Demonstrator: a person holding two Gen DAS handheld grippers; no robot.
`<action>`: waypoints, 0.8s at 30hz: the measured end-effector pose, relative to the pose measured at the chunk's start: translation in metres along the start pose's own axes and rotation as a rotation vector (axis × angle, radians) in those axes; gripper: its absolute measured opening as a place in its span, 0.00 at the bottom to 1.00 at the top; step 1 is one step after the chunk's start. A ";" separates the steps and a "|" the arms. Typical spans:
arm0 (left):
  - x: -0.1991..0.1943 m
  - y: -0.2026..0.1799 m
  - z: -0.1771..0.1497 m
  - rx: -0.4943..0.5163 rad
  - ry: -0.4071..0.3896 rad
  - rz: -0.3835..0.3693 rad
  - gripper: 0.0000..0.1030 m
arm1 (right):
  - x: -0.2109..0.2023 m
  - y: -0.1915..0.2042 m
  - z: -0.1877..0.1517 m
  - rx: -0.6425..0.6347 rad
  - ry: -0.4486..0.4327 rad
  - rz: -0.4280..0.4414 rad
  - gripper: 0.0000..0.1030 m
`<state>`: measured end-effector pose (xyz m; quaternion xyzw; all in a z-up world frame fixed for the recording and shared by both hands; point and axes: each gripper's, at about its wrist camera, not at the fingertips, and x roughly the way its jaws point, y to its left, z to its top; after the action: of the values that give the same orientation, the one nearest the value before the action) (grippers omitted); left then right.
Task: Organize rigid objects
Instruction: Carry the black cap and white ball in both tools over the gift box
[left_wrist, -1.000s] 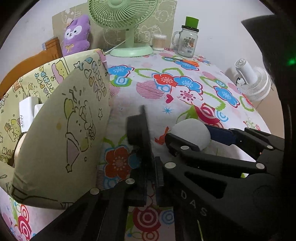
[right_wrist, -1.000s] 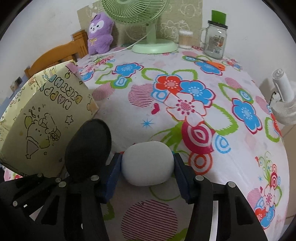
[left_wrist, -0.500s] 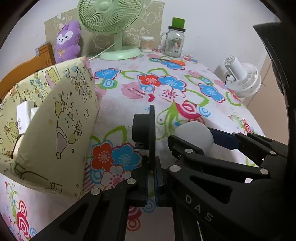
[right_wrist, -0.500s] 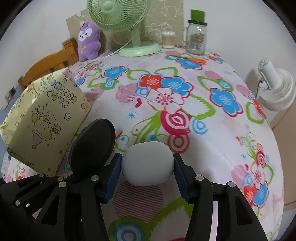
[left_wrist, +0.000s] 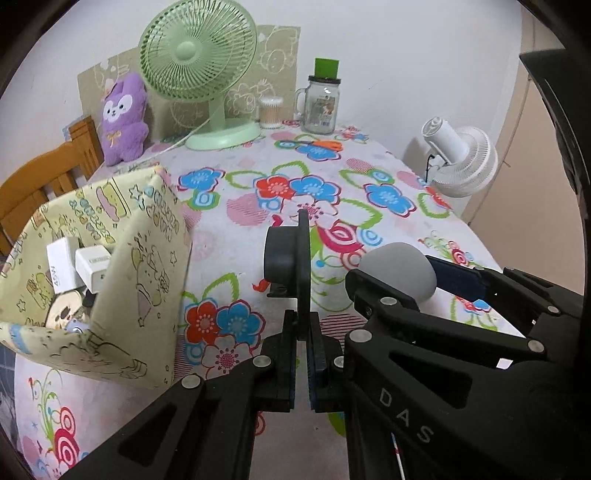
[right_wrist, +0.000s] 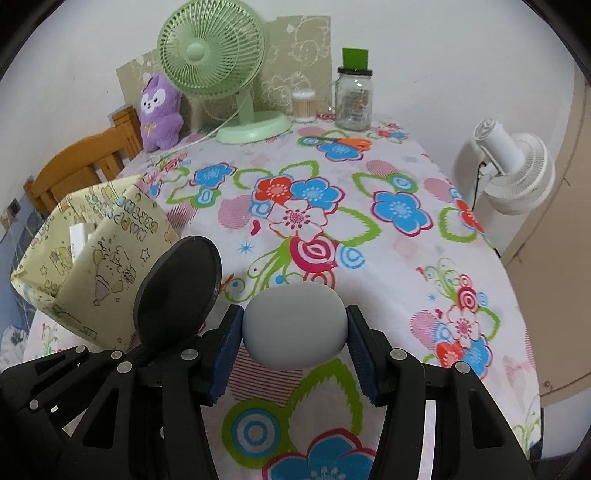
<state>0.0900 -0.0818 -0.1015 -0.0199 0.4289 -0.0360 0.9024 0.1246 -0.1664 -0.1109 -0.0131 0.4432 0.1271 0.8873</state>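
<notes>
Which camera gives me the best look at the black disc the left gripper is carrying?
The right wrist view: the black disc shows its broad round face there, beside the white case. In the left wrist view the disc is edge-on, pinched in the left gripper, showing the thin rim and a rear hub.

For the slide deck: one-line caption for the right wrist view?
Right gripper clamps a smooth white oval case above the floral tablecloth.

Ahead of my tool the surface (right_wrist: 388, 258) wears a white cloth printed with bright flowers. At its far edge stand a green fan (right_wrist: 218, 62), a purple plush (right_wrist: 160, 110) and a glass jar (right_wrist: 354, 99) against a plain white wall (right_wrist: 424, 44). A wooden chair (right_wrist: 85, 158) sits far left, a white fan (right_wrist: 517, 166) off right.
</notes>
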 end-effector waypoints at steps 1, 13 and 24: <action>-0.002 -0.001 0.000 0.004 -0.003 -0.001 0.02 | -0.003 0.000 0.000 0.004 -0.004 -0.003 0.56; -0.040 0.003 0.008 0.044 -0.050 -0.025 0.02 | -0.047 0.011 0.004 0.035 -0.072 -0.041 0.57; -0.067 0.024 0.020 0.071 -0.087 -0.030 0.02 | -0.070 0.038 0.019 0.047 -0.118 -0.057 0.57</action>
<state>0.0641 -0.0522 -0.0385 0.0043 0.3875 -0.0640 0.9196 0.0903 -0.1425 -0.0409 0.0026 0.3925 0.0916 0.9152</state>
